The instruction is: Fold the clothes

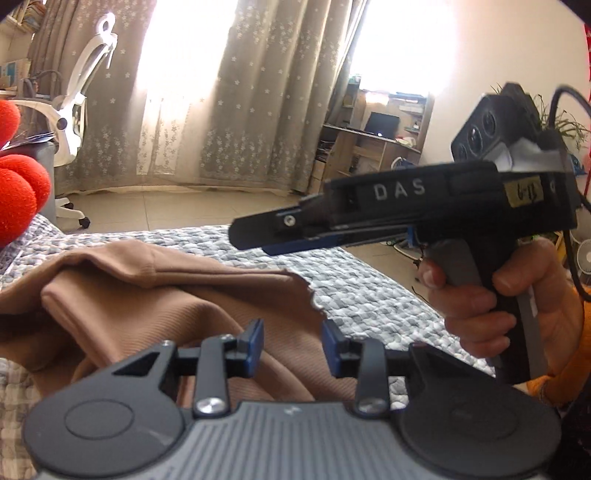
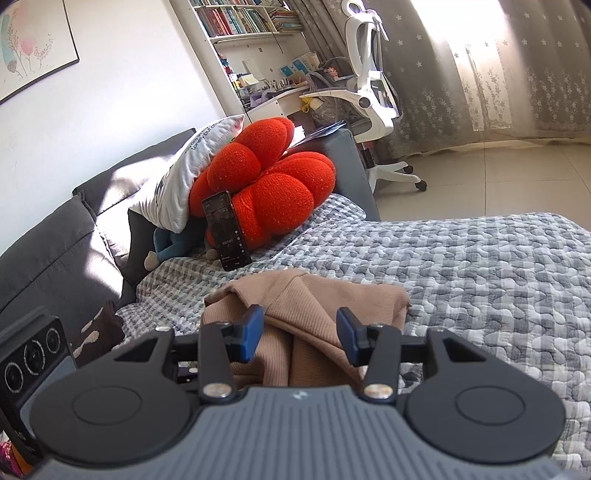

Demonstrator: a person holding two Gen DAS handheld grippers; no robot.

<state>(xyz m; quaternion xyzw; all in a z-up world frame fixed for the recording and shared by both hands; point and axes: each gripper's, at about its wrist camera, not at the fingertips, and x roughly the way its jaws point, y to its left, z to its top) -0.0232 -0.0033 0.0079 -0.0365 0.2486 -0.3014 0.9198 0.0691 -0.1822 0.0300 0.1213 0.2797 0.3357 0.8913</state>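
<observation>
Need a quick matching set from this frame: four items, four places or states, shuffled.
1. tan ribbed garment
2. red knitted knot cushion
3. black phone
4. white office chair

a. propped upright against the cushion
b. on the tiled floor by the curtains
c. bunched on the grey quilt
d. against the white pillow on the sofa

Pairs: 1-c, 2-d, 3-a, 4-b

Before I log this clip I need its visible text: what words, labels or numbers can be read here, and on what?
"DAS": white letters on the side of the right gripper.
Handwritten yellow tag on that gripper: starts with "6", rest unclear.
"Lonely but": partial print on the white pillow; the remainder is too small.
Phone screen against the red cushion: blurred.
Bookshelf spines: unreadable.
</observation>
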